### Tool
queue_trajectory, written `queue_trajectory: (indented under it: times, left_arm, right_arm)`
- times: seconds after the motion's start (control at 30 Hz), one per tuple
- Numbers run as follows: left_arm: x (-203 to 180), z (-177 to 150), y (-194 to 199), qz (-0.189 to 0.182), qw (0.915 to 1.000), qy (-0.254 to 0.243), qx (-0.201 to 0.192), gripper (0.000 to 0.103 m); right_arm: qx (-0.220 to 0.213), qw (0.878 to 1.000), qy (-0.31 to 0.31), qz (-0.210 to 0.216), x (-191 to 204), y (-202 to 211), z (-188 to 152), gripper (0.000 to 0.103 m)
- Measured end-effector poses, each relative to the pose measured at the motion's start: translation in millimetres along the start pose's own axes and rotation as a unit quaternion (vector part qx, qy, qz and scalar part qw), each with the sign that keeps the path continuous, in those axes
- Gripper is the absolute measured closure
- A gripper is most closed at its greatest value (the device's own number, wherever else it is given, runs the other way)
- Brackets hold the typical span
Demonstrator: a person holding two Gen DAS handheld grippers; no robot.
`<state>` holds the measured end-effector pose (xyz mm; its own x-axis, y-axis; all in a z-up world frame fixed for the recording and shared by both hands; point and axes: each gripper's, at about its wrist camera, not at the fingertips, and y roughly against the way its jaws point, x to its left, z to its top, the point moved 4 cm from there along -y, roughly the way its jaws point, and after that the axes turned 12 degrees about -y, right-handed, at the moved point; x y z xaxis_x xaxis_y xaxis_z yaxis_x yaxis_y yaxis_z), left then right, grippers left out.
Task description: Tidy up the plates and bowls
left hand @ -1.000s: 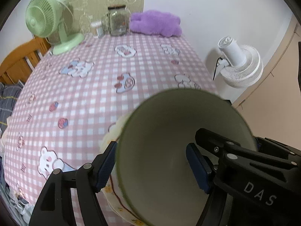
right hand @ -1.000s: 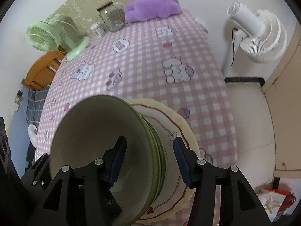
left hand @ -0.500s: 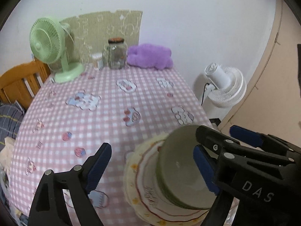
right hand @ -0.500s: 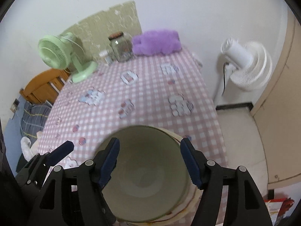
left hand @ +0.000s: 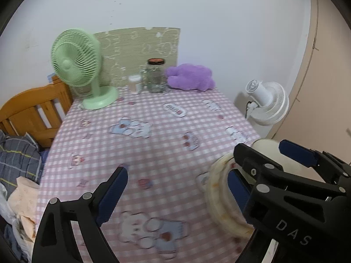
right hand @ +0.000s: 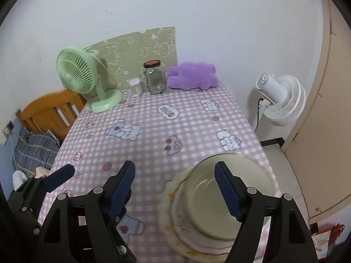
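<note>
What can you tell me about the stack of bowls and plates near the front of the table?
The stack is blurred: pale green bowls nested rim up on cream plates with a scalloped, orange-flecked rim. It looks like glazed ceramic and sits on the pink checked tablecloth by the table's near right edge. The right tool has just been opening and holds nothing; one finger merely overlaps the bowls in view. The left tool is also open beside it.

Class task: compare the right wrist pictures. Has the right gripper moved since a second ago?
Yes. The right gripper has pulled back and up from the green bowl, its jaws just opening, empty; the glass jar looks farther away.
</note>
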<state>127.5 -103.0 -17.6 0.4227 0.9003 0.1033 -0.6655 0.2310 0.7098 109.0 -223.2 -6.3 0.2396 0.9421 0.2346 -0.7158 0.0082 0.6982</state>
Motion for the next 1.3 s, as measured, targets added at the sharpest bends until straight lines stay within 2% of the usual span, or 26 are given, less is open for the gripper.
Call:
queue_trajectory:
  times: [0.2,0.3,0.53,0.67,0.83,1.3]
  left_arm:
    - [37.6,-32.5,15.6,0.050,0.9987,-0.003,-0.012,0.010]
    - [50.4,-50.7,24.8,0.071,0.9972,0.011,-0.018,0.010]
    - [57.7,-90.7,46.9,0.106,0.9929,0.046,-0.027,0.009]
    - [53.7,-114.3,63.3,0.114,0.9910,0.058,-0.040,0.009]
    - [49.5,-128.5,79.3,0.116,0.9889,0.070,-0.061,0.008]
    - [30.6,-130.0,94.3,0.123,0.9868,0.059,-0.088,0.002]
  right_arm:
    - [-0.002,1.000,0.007,0.005,30.0,1.0,-31.4,0.026]
    - [-0.010,1.000,0.024,0.014,39.4,4.3,-44.5,0.026]
    - [-0.028,0.999,0.031,0.029,35.5,17.2,-75.7,0.026]
    - [-0.040,0.998,0.028,0.032,27.9,31.3,-95.2,0.025]
    - [-0.054,0.997,0.034,0.033,20.9,46.2,-115.5,0.022]
    - [-0.081,0.996,0.030,0.033,3.0,71.4,-126.2,0.022]
